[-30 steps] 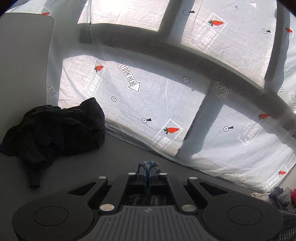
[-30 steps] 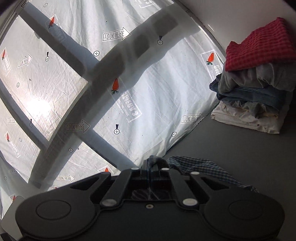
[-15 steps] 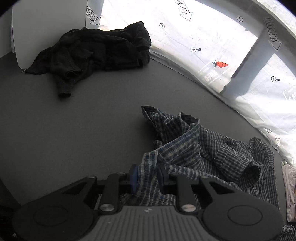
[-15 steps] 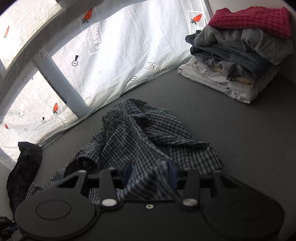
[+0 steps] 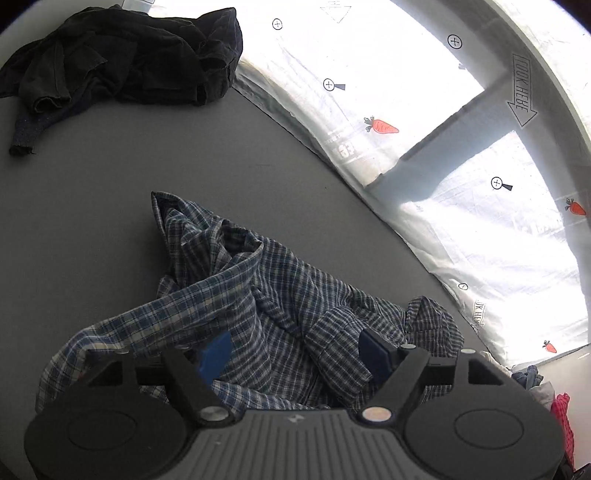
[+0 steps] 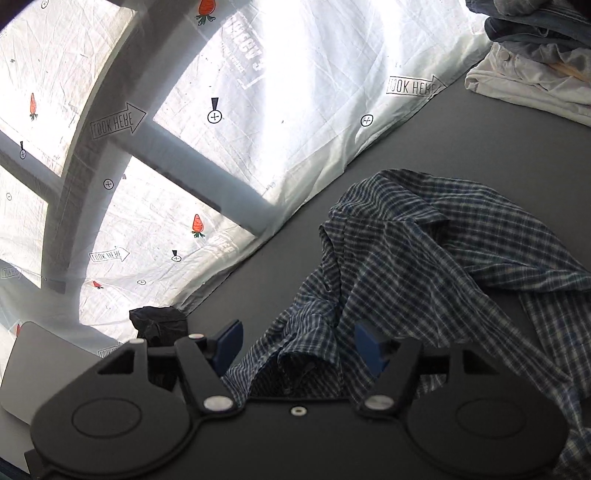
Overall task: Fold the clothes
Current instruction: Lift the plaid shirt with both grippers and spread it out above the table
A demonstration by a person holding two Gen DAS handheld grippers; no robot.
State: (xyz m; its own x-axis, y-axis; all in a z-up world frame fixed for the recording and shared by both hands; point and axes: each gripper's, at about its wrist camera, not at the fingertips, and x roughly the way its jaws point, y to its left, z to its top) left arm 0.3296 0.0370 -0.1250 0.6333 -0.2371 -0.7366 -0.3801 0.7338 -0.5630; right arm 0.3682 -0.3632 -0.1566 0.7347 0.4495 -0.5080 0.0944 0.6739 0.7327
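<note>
Both grippers let go of the crumpled blue-and-white checked cotton shirt (image 5: 258, 306), now lying on the flat grey table (image 5: 110, 206).
A second ago each held it pinched aloft; now the left gripper (image 5: 295, 350) and right gripper (image 6: 297, 349) are opening, cloth loose between the jaws, so spreading it flat likely comes next. The white printed backdrop sheet (image 6: 295, 110) reads "LOOK HERE", mirrored.

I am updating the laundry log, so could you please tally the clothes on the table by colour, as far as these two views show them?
Blue checked shirt, crumpled on the grey table: 1
Black crumpled clothes, looks like one garment: 1
Red checked garment, at the frame edge: 1
White folded garment, bottom of the stack: 1
Grey-blue folded garments, count unclear, at least: 1
Total: at least 5
</note>
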